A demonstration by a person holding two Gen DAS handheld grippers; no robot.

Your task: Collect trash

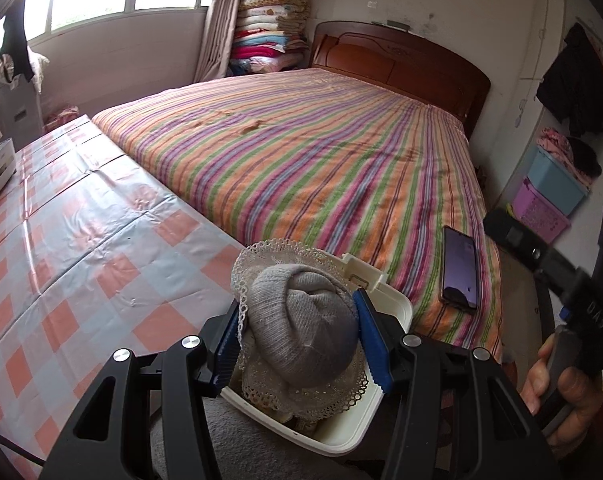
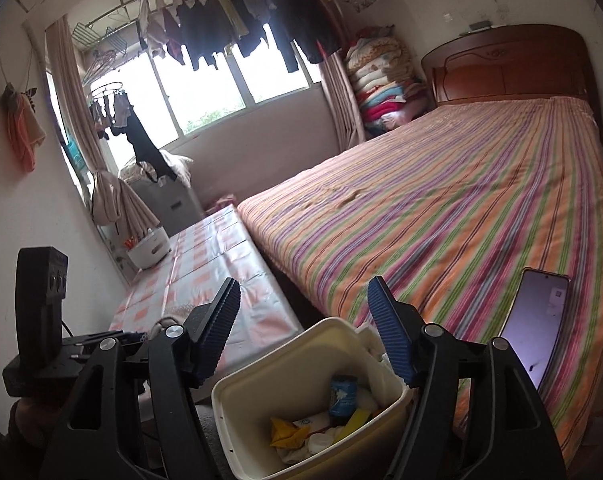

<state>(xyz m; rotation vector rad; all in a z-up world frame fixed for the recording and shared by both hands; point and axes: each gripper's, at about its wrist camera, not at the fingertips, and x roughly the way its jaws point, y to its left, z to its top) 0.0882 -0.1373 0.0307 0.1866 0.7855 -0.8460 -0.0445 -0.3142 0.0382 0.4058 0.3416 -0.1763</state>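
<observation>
In the left wrist view my left gripper (image 1: 297, 304) is shut on a grey knitted bundle (image 1: 301, 332) wrapped in cream lace trim. It hangs just above a white bin (image 1: 399, 310) beside the bed. In the right wrist view my right gripper (image 2: 304, 282) is open over the same white bin (image 2: 229, 404), with nothing between its fingers. Inside the bin lie yellow wrappers (image 2: 287, 432), a dark blue can (image 2: 342, 396) and white paper scraps. A hand (image 1: 561, 392) holding the right gripper's handle shows at the right edge of the left view.
A striped bed (image 1: 321, 152) fills the middle and right, with a phone (image 1: 459, 268) lying near its corner. A table with a checked plastic cloth (image 1: 81, 240) stands to the left, and a white container (image 2: 149, 248) sits at its far end. Storage boxes (image 1: 549, 192) stand by the right wall.
</observation>
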